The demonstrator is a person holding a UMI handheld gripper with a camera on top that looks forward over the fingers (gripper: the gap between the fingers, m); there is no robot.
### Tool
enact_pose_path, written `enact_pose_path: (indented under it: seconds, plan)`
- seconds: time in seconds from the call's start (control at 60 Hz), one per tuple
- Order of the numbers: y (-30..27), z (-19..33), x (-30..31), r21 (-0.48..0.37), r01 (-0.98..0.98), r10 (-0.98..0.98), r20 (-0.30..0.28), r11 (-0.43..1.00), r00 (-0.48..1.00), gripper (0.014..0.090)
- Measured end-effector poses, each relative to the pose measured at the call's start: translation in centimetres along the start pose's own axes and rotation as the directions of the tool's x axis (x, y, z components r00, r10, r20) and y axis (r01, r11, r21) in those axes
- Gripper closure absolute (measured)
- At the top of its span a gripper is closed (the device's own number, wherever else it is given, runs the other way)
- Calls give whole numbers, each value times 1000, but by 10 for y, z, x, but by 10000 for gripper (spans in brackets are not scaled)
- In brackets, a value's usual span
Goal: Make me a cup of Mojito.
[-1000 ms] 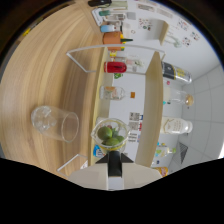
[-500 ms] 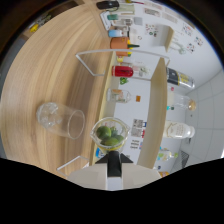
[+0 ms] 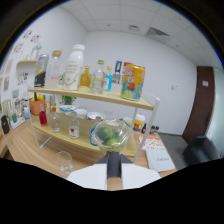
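Gripper view: the claw (image 3: 114,169) carries a clear glass bowl (image 3: 111,135) of lime pieces, raised in front of the two-tier shelf (image 3: 95,97); I cannot tell how wide its fingers stand. Judging by the lift, a tilt could spill limes or knock the shelf's bottles. An empty glass (image 3: 64,162) waits on the desk (image 3: 25,150), left of the claw.

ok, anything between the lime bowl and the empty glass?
Nothing visible. The gripper holds the lime bowl in front of the rack; the empty glass stands on the table beside the fingers, nearer than the rack.
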Motion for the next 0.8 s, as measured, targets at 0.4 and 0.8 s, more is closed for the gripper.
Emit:
enact_pose_path:
  seconds: [0.4, 0.8]
  plan:
    - [195, 52, 41, -368, -329, 351, -9, 870, 936, 889]
    - [248, 56, 37, -439, -267, 301, 8, 858, 954, 862]
